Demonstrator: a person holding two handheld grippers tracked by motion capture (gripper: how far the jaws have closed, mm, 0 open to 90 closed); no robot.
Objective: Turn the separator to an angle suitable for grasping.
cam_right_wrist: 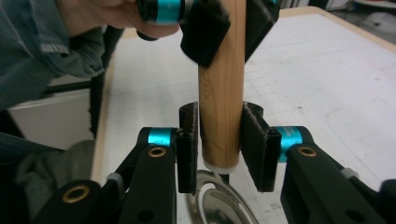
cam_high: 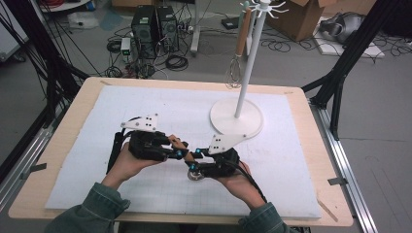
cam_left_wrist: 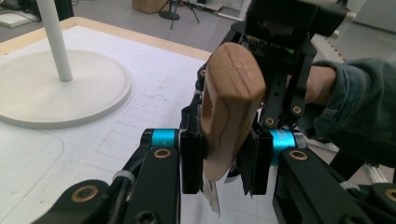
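Wooden-handled utensil (cam_right_wrist: 220, 93) was just above the desk (cam_high: 291, 160), pinched by both tools: left tool (cam_left_wrist: 219, 163) & right tool (cam_right_wrist: 219, 149). If one let go too early, it could tip & drop.

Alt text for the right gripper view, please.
The right gripper clamps the lower end of an upright wooden handle, and the left gripper grips it higher up. A shiny metal part shows below, over the white mat.

We see the left gripper (cam_left_wrist: 223, 161) clamped on a wooden handle (cam_left_wrist: 231, 107), the right gripper (cam_left_wrist: 280, 70) just behind it, and a white stand base (cam_left_wrist: 56, 100) near the table's (cam_left_wrist: 154, 70) far edge.
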